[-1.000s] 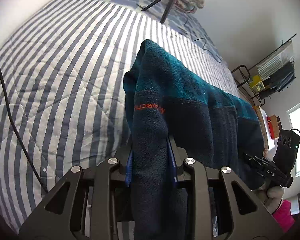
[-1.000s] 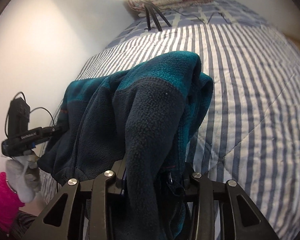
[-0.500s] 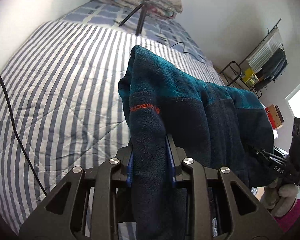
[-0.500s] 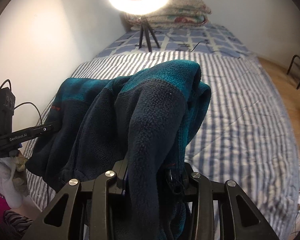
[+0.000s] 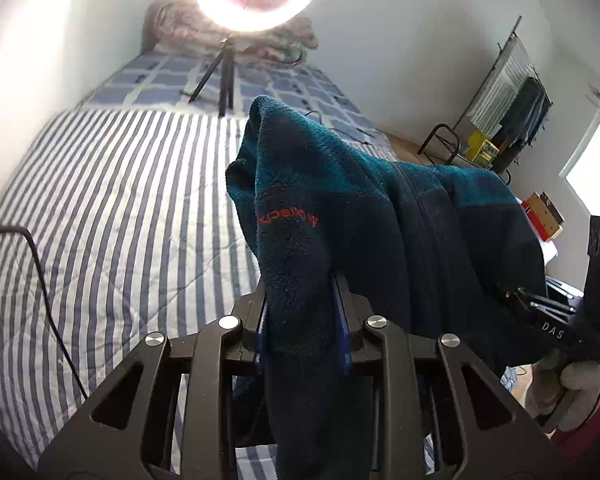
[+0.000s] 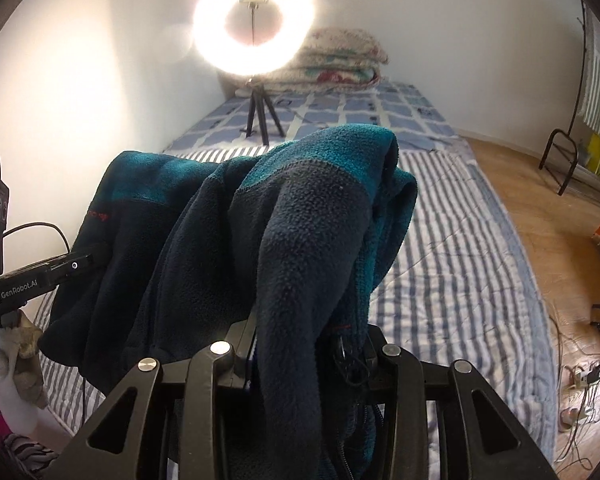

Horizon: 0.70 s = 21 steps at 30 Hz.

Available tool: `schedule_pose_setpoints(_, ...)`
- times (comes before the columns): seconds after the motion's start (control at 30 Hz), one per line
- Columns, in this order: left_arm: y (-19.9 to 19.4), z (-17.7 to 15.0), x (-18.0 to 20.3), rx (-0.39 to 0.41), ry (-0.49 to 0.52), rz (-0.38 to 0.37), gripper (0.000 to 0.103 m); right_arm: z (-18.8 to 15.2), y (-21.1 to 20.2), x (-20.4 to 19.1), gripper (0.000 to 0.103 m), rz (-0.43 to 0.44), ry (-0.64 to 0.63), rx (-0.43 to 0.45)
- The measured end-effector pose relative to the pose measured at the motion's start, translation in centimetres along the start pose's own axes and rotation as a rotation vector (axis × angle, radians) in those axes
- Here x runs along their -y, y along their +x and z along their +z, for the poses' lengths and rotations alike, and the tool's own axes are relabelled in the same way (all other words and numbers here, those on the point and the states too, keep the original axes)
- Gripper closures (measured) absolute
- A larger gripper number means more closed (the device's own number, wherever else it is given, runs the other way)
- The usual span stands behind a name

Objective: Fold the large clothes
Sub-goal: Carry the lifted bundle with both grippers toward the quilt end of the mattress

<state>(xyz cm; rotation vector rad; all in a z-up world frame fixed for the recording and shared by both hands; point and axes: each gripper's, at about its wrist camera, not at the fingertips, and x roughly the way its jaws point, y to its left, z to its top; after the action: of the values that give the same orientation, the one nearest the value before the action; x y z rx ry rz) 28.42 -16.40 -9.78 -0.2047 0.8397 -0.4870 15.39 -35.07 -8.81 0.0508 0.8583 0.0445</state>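
A navy and teal fleece jacket (image 5: pixel 340 208) with orange lettering hangs in the air above the striped bed (image 5: pixel 120 208), stretched between both grippers. My left gripper (image 5: pixel 302 320) is shut on a thick fold of the fleece, which drapes over its jaws and hides the fingertips. In the right wrist view the same fleece jacket (image 6: pixel 300 240) bunches over my right gripper (image 6: pixel 308 344), which is shut on it too. Each view shows the other gripper at the far end of the jacket: the right gripper (image 5: pixel 548 320) and the left gripper (image 6: pixel 60 268), held by gloved hands.
A lit ring light on a tripod (image 6: pixel 256 32) stands on the bed's far end, before stacked pillows (image 6: pixel 340 60). A black cable (image 5: pixel 40 272) runs across the quilt at left. A clothes rack (image 5: pixel 512 112) and wooden floor (image 6: pixel 540 208) lie to the right.
Both grippers rose with the jacket and tipped upward, so the ring light, pillows and far wall came into view. The grips on the fleece stayed the same.
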Motion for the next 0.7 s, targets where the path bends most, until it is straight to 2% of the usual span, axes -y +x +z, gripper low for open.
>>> schedule_pose_setpoints(0.17, 0.2, 0.7, 2.6, 0.028, 0.072, -0.008, 0.078, 0.2, -1.8, 2.1, 0.067, -0.006, 0.015, 0.037)
schedule_pose_setpoints(0.3, 2.0, 1.0, 4.0, 0.002, 0.099, -0.028, 0.078, 0.4, -2.0, 3.7, 0.067, -0.014, 0.009, 0.036)
schedule_pose_setpoints(0.43, 5.0, 1.9, 5.5, -0.028, 0.121, -0.059, 0.078, 0.6, -1.0, 6.2, 0.068, -0.003, 0.047, 0.013)
schedule_pose_setpoints(0.7, 13.0, 5.4, 9.2, -0.056, 0.168, -0.102, 0.078, 3.2, 2.0, 12.3, 0.068, -0.054, 0.046, 0.0)
